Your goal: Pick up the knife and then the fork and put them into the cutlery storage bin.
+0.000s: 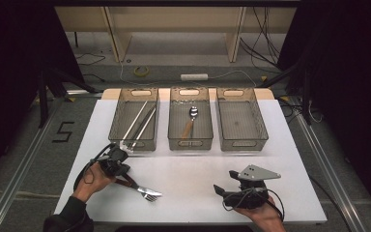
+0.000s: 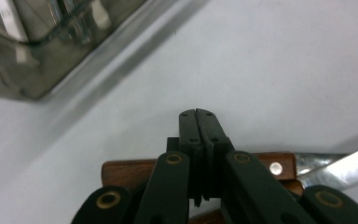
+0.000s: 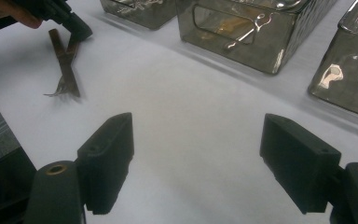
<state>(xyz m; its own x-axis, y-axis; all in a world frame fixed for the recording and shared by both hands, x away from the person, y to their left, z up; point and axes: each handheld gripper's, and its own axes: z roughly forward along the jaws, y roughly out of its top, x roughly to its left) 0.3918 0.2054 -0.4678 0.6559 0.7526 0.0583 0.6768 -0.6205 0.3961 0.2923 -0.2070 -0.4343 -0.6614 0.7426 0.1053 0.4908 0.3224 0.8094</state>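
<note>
High view: on the white table [image 1: 193, 179] three clear plastic bins stand in a row across the upper middle. The left bin [image 1: 134, 118] holds long metal pieces, the middle bin [image 1: 190, 124] a wooden-handled spoon [image 1: 191, 118], and the right bin [image 1: 241, 124] looks bare. At lower left the left gripper [image 1: 121, 170] sits over the handles of a wooden-handled fork [image 1: 147, 194] and a wooden-handled knife [image 1: 142, 188], which lie side by side on the table. The right gripper [image 1: 222, 190] rests at lower right, well apart from them.

Left gripper view: the jaws stand pressed together at centre, nothing between them, just above the brown handles [image 2: 135, 171]; a steel blade [image 2: 340, 167] runs off at lower right.

Right gripper view: the jaws stand wide apart over bare table — fork and knife lie at upper left.

Judging by this, the step is picking a utensil for sorting. The next move calls for parting the left jaws, straddling one handle only, then closing — the close neighbour could get caught too.
</note>
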